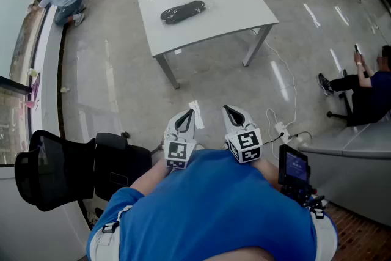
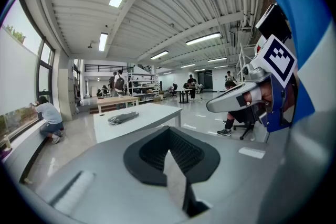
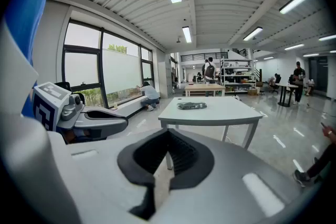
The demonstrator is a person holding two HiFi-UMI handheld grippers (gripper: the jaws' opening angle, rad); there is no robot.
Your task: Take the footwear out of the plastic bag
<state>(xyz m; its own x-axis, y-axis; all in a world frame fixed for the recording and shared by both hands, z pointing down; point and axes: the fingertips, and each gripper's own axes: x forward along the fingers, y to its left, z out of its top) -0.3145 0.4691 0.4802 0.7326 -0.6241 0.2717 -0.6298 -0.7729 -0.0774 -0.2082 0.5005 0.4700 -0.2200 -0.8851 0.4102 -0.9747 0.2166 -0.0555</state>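
Clear film wrapped the dark footwear (image 1: pixel 182 11), which lay flat in its plastic bag (image 1: pixel 206 5) near the middle of the white desk (image 1: pixel 235 3), a little toward the far side. Nothing else sat on the desk. It stood well apart from the person, across a stretch of bare grey floor (image 1: pixel 122 76).

Judging by its low, slack shape, the footwear looked light and fairly soft, more like a slipper or flat shoe than a stiff boot, so it would probably bend under a pinch but not break. The bag seemed thin and glossy, likely to slide on the smooth desk and slip between pads. A sensible hold would be one pinch on loose film at an end of the bag to pin it, and another on the heel or the rim of the footwear to draw it out. From this distance the bag's open end could not be made out.

The left tongs (image 1: pixel 184 119) and the right tongs (image 1: pixel 233 115) were held side by side close against the chest of the person's blue top, a small gap between them, both pointing forward and level toward the desk. Each pair was closed tight with nothing between its jaws. The reach for the bag had not begun.
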